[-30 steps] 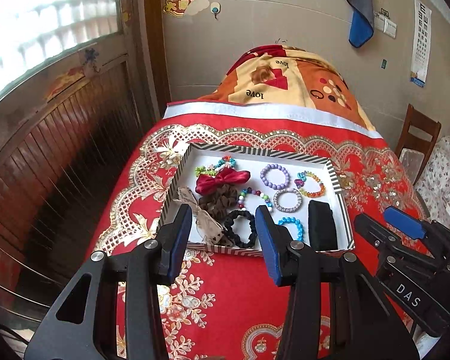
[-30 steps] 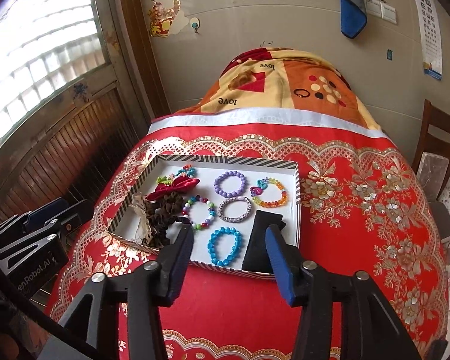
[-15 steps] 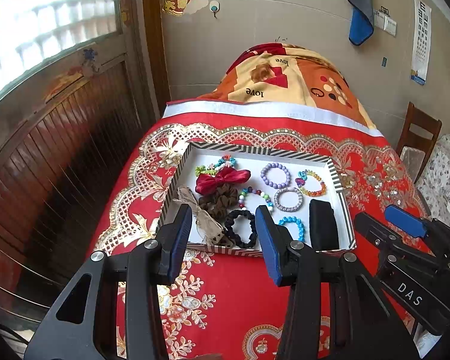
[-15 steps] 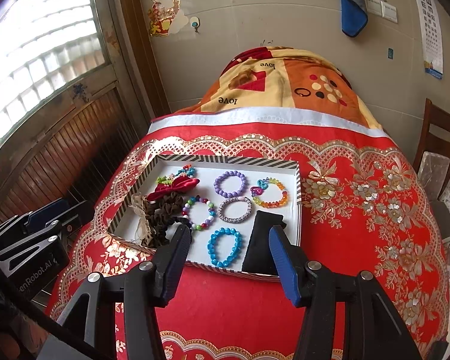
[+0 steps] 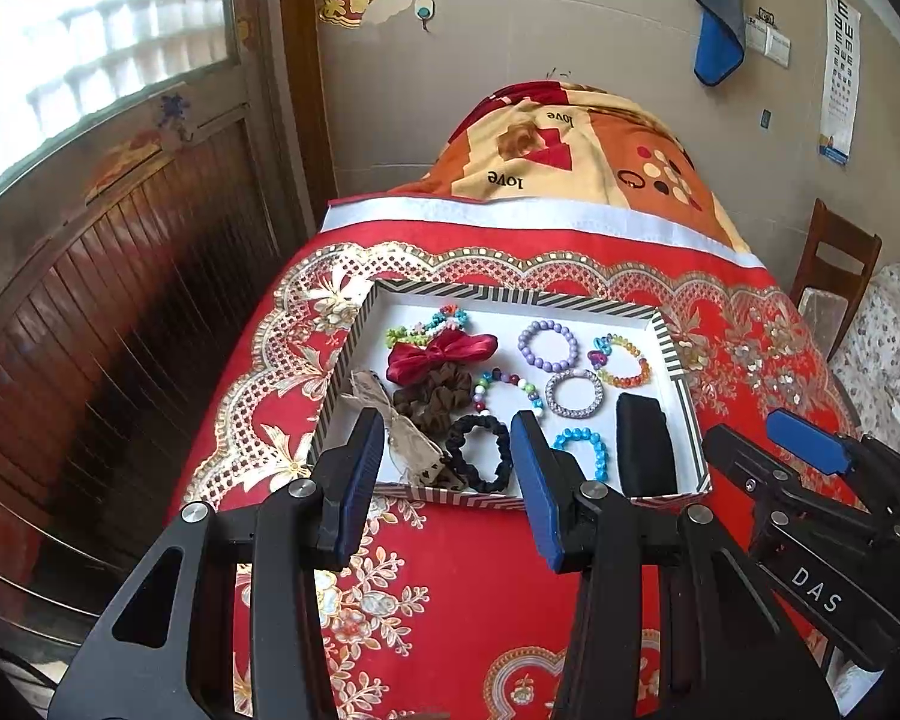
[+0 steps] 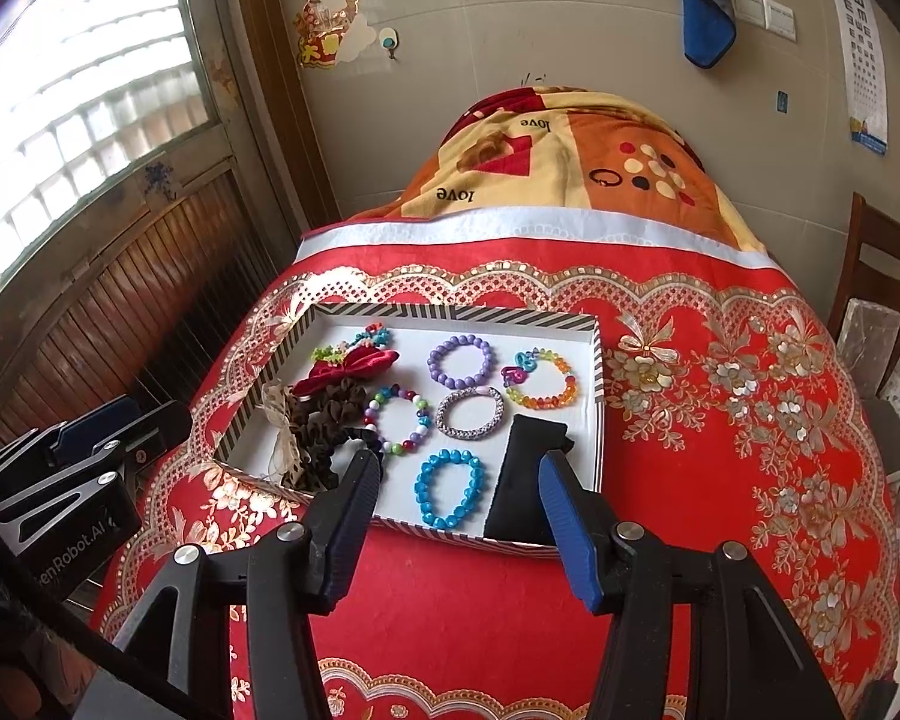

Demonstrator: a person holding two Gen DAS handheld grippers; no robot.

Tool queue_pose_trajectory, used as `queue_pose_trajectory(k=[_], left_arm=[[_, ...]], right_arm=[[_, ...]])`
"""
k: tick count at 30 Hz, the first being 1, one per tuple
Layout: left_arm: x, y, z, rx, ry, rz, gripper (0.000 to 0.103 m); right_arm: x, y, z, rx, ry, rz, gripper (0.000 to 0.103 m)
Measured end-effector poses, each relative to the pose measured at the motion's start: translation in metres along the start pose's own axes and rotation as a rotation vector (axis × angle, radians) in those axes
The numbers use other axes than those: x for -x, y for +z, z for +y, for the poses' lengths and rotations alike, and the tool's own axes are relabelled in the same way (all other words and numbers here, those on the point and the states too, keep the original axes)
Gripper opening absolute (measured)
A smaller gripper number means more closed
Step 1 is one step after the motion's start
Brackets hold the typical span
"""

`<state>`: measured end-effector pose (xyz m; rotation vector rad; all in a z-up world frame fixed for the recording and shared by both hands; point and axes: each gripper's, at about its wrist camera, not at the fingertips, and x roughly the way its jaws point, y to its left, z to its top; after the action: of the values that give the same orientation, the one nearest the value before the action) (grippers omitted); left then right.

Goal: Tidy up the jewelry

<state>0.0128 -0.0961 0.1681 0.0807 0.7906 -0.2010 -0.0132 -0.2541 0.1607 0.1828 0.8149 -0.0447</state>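
Jewelry sits in the striped tray on the red tablecloth, and from the left wrist your left gripper hangs open just short of the near rim, lined up on the black scrunchie. Come in low and pinch one side of its loop only. Over on the right wrist, your right gripper is spread wide too, framing the blue bead bracelet, black pouch just right. Keep clear of that pouch, I'd say.

Striped tray ahead of both tongs, holding bead bracelets, scrunchies, red bow, black pouch
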Motion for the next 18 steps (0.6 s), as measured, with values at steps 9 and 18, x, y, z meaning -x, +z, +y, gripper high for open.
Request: queue_pose_trajectory(k=[9, 18], left_arm=[[-0.0015, -0.0009, -0.0002, 0.001, -0.003, 0.004, 0.043], [-0.0021, -0.0006, -0.0002, 0.001, -0.003, 0.007, 0.043]], right_arm=[[-0.0016, -0.0018, -0.0001, 0.000, -0.001, 0.005, 0.054], [-0.0033, -0.0023, -0.0005, 0.004, 0.002, 0.009, 0.055]])
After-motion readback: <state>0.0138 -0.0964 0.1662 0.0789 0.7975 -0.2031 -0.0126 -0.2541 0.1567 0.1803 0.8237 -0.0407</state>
